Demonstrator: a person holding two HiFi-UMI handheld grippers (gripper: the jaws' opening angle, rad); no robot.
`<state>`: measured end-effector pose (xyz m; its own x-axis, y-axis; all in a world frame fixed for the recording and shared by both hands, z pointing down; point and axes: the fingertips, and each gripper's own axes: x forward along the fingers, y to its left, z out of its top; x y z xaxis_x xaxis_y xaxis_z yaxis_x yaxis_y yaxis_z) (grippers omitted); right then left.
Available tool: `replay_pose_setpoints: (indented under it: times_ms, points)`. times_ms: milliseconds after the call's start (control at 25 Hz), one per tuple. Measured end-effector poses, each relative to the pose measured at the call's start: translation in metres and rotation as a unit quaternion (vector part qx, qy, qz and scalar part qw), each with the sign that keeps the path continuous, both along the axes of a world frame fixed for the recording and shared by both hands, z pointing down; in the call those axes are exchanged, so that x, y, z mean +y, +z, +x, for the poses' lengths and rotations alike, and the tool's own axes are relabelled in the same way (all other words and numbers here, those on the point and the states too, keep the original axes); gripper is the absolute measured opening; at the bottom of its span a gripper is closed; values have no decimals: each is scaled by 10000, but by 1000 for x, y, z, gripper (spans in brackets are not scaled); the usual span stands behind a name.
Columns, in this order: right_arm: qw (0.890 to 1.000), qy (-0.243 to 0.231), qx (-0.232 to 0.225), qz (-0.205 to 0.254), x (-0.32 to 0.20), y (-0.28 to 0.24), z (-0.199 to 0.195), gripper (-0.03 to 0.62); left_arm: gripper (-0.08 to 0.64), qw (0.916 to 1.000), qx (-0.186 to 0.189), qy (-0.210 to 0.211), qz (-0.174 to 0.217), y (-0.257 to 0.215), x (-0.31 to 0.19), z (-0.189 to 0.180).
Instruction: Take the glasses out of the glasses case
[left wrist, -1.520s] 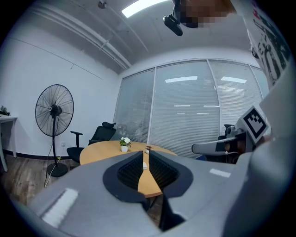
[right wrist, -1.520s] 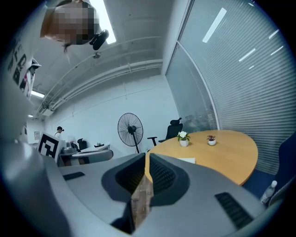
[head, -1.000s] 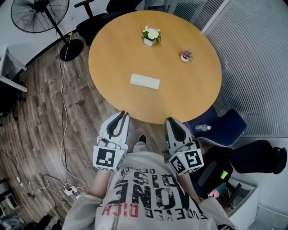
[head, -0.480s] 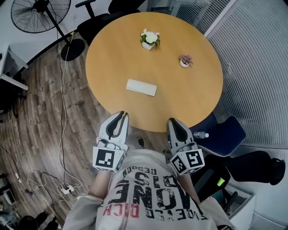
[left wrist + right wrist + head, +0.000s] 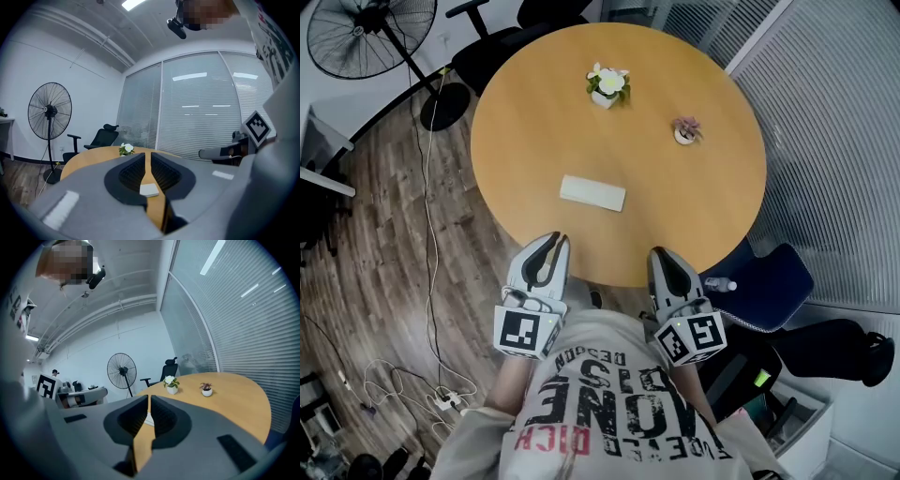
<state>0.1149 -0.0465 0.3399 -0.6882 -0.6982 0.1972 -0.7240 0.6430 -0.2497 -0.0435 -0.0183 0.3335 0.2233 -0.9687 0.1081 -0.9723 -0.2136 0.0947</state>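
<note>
A white glasses case (image 5: 592,193) lies shut on the round wooden table (image 5: 675,206), left of its middle. Both grippers are held level at the table's near edge, well short of the case. My left gripper (image 5: 547,240) has its jaws a narrow slit apart with nothing in them. In the left gripper view the case (image 5: 149,190) shows through that gripper's (image 5: 145,157) slit. My right gripper (image 5: 661,253) is shut and empty. In the right gripper view a sliver of the case (image 5: 148,420) shows past the right gripper (image 5: 149,401).
A white pot of flowers (image 5: 607,82) and a small potted plant (image 5: 684,129) stand at the table's far side. A standing fan (image 5: 370,28) and black office chair (image 5: 497,37) are beyond it. A blue chair (image 5: 764,277) holds a bottle (image 5: 720,282). Cables (image 5: 431,281) run on the floor at the left.
The person has stepped closer: the table's near edge now reaches the fingertips of both grippers. The case lies where it was, and neither gripper's jaws have changed.
</note>
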Motion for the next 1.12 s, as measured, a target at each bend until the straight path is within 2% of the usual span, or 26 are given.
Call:
replay_pose_setpoints:
  times_ms: [200, 520, 800, 1120]
  points:
    - [9998, 153, 20, -93, -26, 0, -20, 21, 48, 9998, 27, 173, -97, 0, -34, -20]
    - [9988, 449, 87, -194, -58, -1, -55, 21, 48, 9972, 21, 720, -185, 0, -82, -43]
    - [9969, 662, 173, -378, -68, 16, -73, 21, 48, 9937, 57, 1058, -370, 18, -102, -56]
    - [9956, 688, 335, -549, -77, 35, -87, 23, 48, 9908, 54, 1125, -750, 49, -109, -67]
